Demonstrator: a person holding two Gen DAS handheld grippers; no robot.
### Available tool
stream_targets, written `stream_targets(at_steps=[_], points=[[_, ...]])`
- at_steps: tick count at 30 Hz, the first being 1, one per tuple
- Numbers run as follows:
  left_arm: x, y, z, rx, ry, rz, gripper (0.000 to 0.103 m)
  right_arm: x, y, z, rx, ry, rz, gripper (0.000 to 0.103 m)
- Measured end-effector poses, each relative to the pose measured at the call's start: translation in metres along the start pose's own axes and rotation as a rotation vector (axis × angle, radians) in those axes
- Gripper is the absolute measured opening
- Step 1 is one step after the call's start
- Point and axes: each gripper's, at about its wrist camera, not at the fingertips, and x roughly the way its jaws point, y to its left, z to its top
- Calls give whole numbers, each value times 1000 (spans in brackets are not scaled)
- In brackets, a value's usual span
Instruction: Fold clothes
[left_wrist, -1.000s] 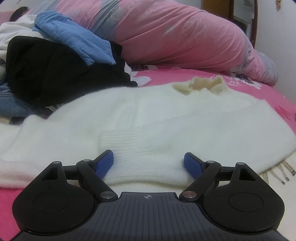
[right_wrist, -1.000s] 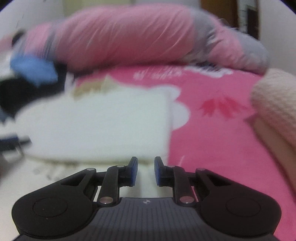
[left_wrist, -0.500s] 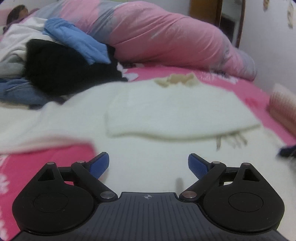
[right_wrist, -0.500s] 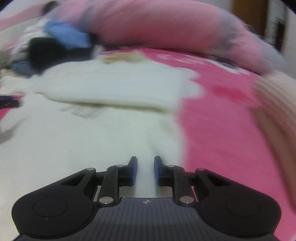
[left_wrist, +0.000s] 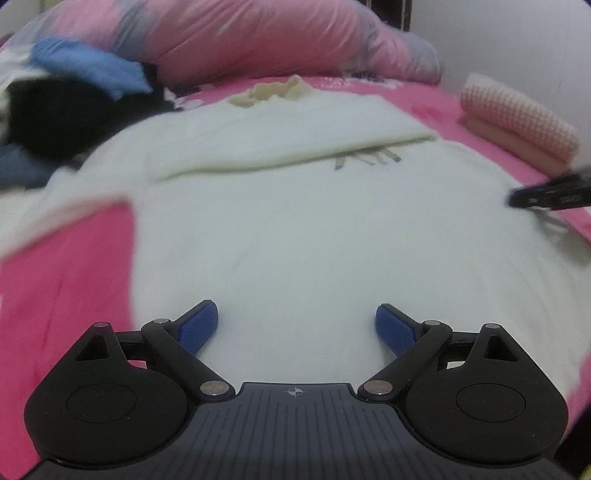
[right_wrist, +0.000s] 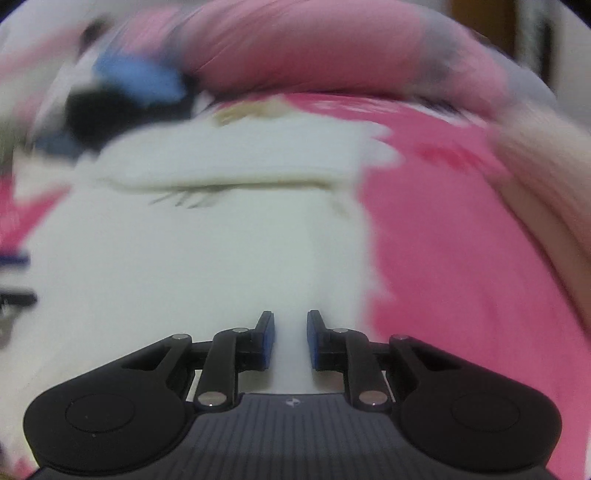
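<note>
**Helper:** Where is the sweater, and what are your grippers doing?

**Me:** The white sweater (left_wrist: 295, 229) lies flat on the pink bed (left_wrist: 66, 266), collar at the far end, with one sleeve (left_wrist: 280, 144) folded across the chest. My left gripper (left_wrist: 296, 328) hangs over the near part of it, blue pads spread wide with nothing between them. My right gripper (right_wrist: 290, 339) is over the sweater's near right side, pads drawn close with a narrow gap. White cloth shows in that gap, but the blur keeps me from telling whether they pinch it.

**Helper:** So what makes the next fold a good one?

**Me:** I judge the body fold comes next. I'd take the near hem at both corners, each gripper just inside its edge, so the cloth lifts evenly. The knit looks thick and soft, so I'd bite deep enough to catch both layers.

**Helper:** Any risks?

**Me:** Dragging the folded sleeve loose. And the pile of dark and blue clothes (left_wrist: 81, 92) at the far left sits close, so I'd stay clear of it.
</note>
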Motion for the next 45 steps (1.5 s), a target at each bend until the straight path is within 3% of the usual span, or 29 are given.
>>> stream_targets(at_steps=[2,4,6,10,14,16,17,19,21,25,28,30,32,38,42,45], points=[[-16,6,-8,-1,-13,-19,94,-28,-27,-13,122,2,-36,21],[-30,7,-11,5,-25,-28,94,-48,-36,-7,139,-30,-67,21],[-37,1,-9,16,-36,-16,95,-50,-32,13,137,-85,-39,21],[-38,-5,-3,-14,-38,-3,95,-6,5,64,69,-133,8,20],[-38,-5,-8,-34,-25,6,95,54,18,95,27,-93,9,18],[-38,-1,-14,-43,-16,4,95,75,1,94,53,-46,-30,17],[-37,0,-16,-45,-14,1,95,84,-12,89,85,-11,-55,9],[-36,3,-18,-43,-14,-8,95,83,-39,80,186,-11,2,5],[-35,4,-17,-37,-13,-17,95,67,-47,79,243,-30,-10,2],[-34,8,-17,-44,-10,-38,96,50,-33,90,190,-77,-5,3],[-34,7,-17,-42,-10,-41,96,68,-19,99,132,-52,25,3],[-35,7,-19,-44,-13,-42,96,86,-11,93,62,8,-19,2],[-38,9,-22,-49,-19,-49,96,86,-17,81,23,7,-40,0],[-48,12,-23,-46,-41,-73,96,29,-33,70,79,-13,-203,1],[-48,10,-18,-93,-56,-109,96,4,-4,74,101,-97,-96,1],[-41,6,-24,-123,-30,-90,96,15,35,58,77,-53,26,1]])
